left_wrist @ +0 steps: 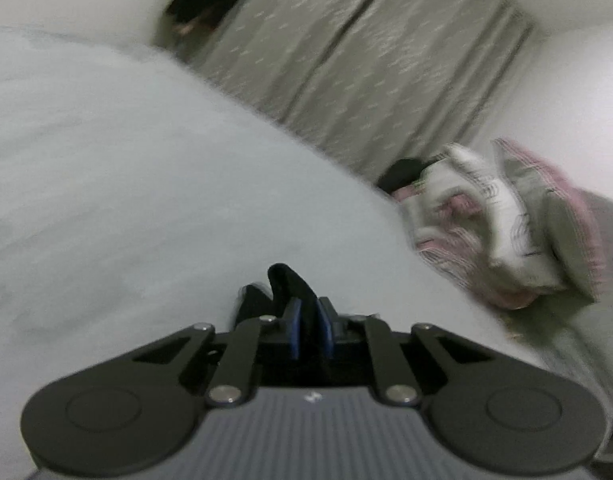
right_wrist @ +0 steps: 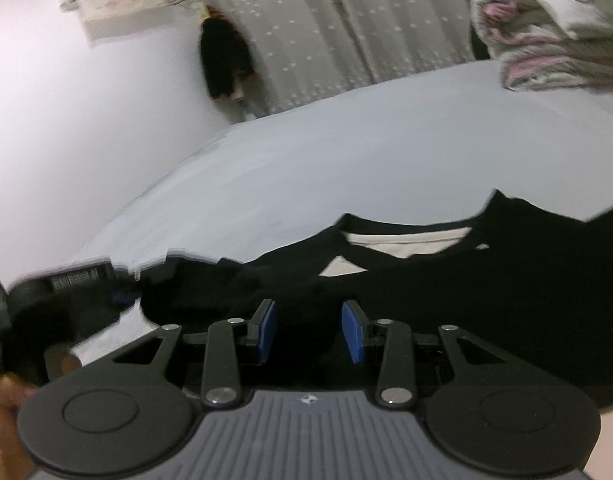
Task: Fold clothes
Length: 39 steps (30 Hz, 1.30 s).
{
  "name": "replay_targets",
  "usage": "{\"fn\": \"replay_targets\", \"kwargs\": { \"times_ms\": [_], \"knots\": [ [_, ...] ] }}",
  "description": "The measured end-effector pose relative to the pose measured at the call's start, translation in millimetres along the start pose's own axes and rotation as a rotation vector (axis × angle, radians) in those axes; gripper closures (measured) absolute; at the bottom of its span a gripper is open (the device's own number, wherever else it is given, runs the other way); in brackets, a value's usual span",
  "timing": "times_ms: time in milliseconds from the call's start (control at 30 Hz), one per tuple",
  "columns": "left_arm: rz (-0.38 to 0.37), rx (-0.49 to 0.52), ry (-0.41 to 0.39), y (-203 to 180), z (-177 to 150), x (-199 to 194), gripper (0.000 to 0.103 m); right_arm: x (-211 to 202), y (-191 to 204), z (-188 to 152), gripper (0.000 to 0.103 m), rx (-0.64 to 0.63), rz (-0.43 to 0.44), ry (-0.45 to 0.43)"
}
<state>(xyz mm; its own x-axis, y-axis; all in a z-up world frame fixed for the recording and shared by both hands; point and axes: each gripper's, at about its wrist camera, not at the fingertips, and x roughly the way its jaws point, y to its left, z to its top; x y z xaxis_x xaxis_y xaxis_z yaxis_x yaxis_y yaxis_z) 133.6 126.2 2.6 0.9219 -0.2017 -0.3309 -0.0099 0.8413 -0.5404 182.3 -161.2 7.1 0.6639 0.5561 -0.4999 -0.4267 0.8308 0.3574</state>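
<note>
Pale grey bed [right_wrist: 346, 152] fills both views, backed by a patterned grey curtain [right_wrist: 326, 28]. Black T-shirt [right_wrist: 466, 288] lies spread on the bed's near part, neckline facing away – a pale inner layer shows at the collar. Heap of white, grey and pink laundry [left_wrist: 502, 228] sits at the bed's far right edge. Right gripper [right_wrist: 309, 330] hovers over the shirt's body, blue pads partly apart, nothing pinched. Left gripper [left_wrist: 310, 328] – pads closed together on a fold of black fabric at the shirt's left edge
</note>
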Motion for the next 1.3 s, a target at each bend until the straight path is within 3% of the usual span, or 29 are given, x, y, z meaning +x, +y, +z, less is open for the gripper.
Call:
{"fn": "replay_targets", "kwargs": {
  "times_ms": [67, 133, 233, 467, 633, 667, 700, 733, 800, 867, 900, 1033, 1167, 1300],
  "knots": [
    [-0.073, 0.022, -0.016, -8, -1, -5, 0.093, -2, 8, -1, 0.065, -0.046, 0.013, -0.011],
    [-0.151, 0.027, -0.016, -14, -1, -8, 0.093, -4, 14, -1, 0.057, -0.087, 0.020, -0.027],
    [-0.259, 0.027, 0.009, -21, -3, -6, 0.093, -7, 23, -3, 0.052, -0.137, 0.029, -0.050],
    [-0.438, 0.081, 0.072, -38, -15, -6, 0.093, -2, 34, -8, 0.052, -0.208, -0.001, -0.087],
    [-0.509, 0.121, 0.110, -49, -22, -2, 0.093, -5, 30, -8, 0.053, -0.177, -0.025, -0.151],
    [-0.513, 0.126, 0.117, -51, -23, 0, 0.093, -7, 28, -7, 0.056, -0.166, -0.033, -0.165],
    [-0.517, 0.130, 0.122, -52, -24, 1, 0.092, -8, 27, -5, 0.066, -0.151, -0.045, -0.178],
    [-0.516, 0.132, 0.122, -53, -24, 2, 0.092, -10, 25, -4, 0.080, -0.137, -0.057, -0.191],
    [-0.503, 0.129, 0.112, -53, -24, 3, 0.090, -13, 21, -1, 0.089, -0.107, -0.081, -0.218],
    [-0.468, 0.118, 0.093, -47, -25, 0, 0.070, -16, 16, 1, 0.092, -0.077, -0.107, -0.243],
    [-0.443, 0.111, 0.086, -44, -25, 0, 0.067, -18, 13, 3, 0.094, -0.056, -0.125, -0.255],
    [-0.310, 0.088, 0.091, -30, -22, 8, 0.058, -27, 3, 10, 0.095, 0.006, -0.178, -0.285],
    [-0.139, 0.087, 0.158, -21, -21, 25, 0.058, -33, -2, 15, 0.095, 0.025, -0.226, -0.287],
    [-0.020, 0.082, 0.230, -12, -24, 40, 0.058, -32, -15, 18, 0.093, 0.075, -0.258, -0.251]
  ]
}}
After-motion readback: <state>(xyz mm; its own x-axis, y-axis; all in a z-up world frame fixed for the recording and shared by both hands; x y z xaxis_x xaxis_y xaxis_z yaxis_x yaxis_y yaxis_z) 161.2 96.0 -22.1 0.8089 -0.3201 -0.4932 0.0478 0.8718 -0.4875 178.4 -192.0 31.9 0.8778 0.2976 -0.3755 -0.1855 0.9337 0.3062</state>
